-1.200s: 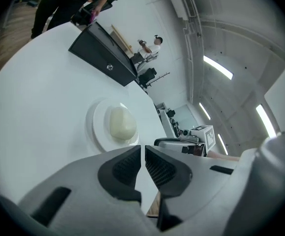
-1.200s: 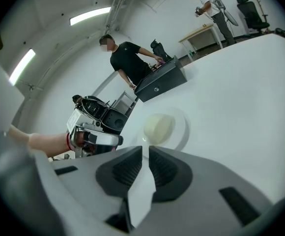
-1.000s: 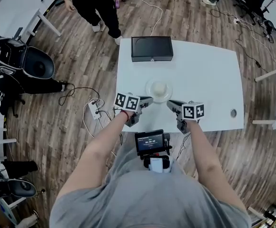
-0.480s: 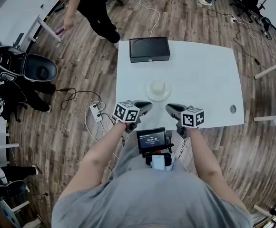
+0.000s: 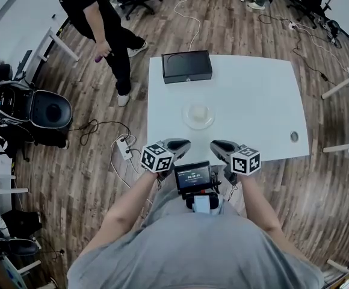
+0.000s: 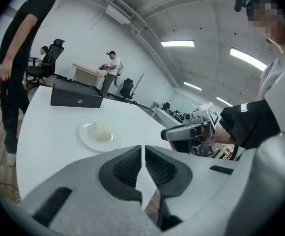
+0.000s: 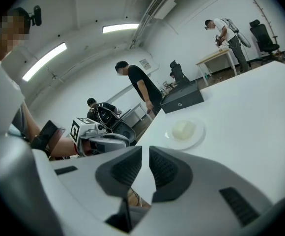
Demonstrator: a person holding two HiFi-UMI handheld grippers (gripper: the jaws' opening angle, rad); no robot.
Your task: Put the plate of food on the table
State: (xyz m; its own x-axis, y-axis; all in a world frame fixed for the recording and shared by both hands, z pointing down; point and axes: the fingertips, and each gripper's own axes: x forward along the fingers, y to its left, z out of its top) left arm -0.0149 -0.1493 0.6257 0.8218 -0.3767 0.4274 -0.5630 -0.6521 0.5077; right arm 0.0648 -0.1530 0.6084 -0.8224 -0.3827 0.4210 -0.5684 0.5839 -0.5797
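In the head view the white bench [image 5: 259, 101] fills mid-frame, with the plate [image 5: 188, 120] at its centre, well apart from the left claw [image 5: 185, 142] and right claw [image 5: 213, 143] below. Each claw is closed to a slit and empty. The plate looks stiff, slick and breakable: pinch its shallow rim and keep it level, as the pale food [image 6: 102, 131] lies loose. Only the gripper views show that rim's rise.

bright, even ceiling strip lighting; strong fisheye bending at edges; soft shadows.
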